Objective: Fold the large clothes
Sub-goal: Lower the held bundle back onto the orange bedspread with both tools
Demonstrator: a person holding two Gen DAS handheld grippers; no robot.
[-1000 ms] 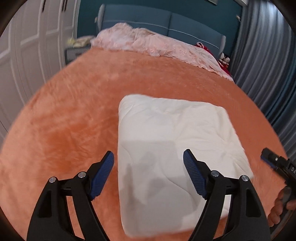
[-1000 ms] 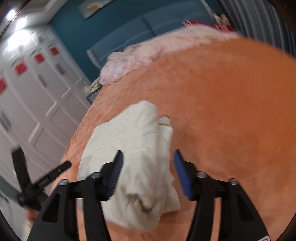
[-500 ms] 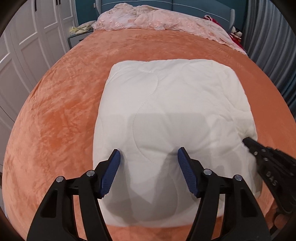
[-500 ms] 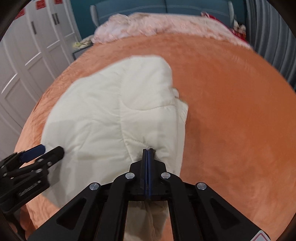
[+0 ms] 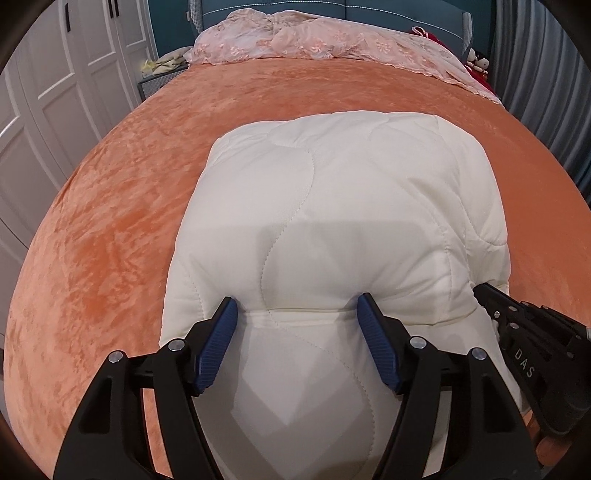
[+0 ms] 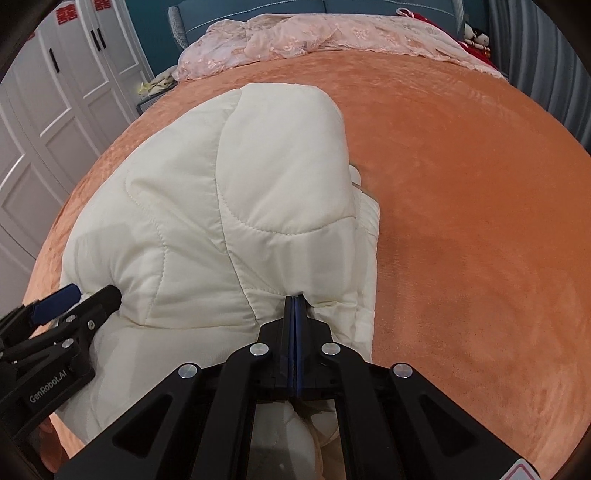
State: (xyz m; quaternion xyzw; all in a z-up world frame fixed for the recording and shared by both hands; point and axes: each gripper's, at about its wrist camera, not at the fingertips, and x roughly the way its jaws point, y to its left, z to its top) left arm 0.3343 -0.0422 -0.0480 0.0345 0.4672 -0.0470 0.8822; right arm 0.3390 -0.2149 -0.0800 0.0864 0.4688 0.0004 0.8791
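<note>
A cream quilted padded garment [image 5: 343, 206] lies folded into a thick block on the orange bedspread [image 5: 110, 229]; it also shows in the right wrist view [image 6: 236, 206]. My left gripper [image 5: 297, 308] is open, its blue pads straddling the near folded edge, pressing into the fabric. My right gripper [image 6: 294, 301] is shut on the garment's near right edge. The right gripper shows at the right in the left wrist view [image 5: 491, 295]. The left gripper shows at the lower left in the right wrist view [image 6: 88, 295].
A pink lace cover [image 5: 332, 40] is bunched at the head of the bed against a blue headboard [image 5: 369, 5]. White wardrobe doors [image 5: 55, 92] stand on the left, grey curtains [image 5: 546, 74] on the right. A nightstand [image 5: 155, 81] sits at the far left.
Both grippers came down onto the garment's near edge. The right gripper shut on the fabric about half a second ago and still holds it. The left gripper stayed open and pushed in closer.
</note>
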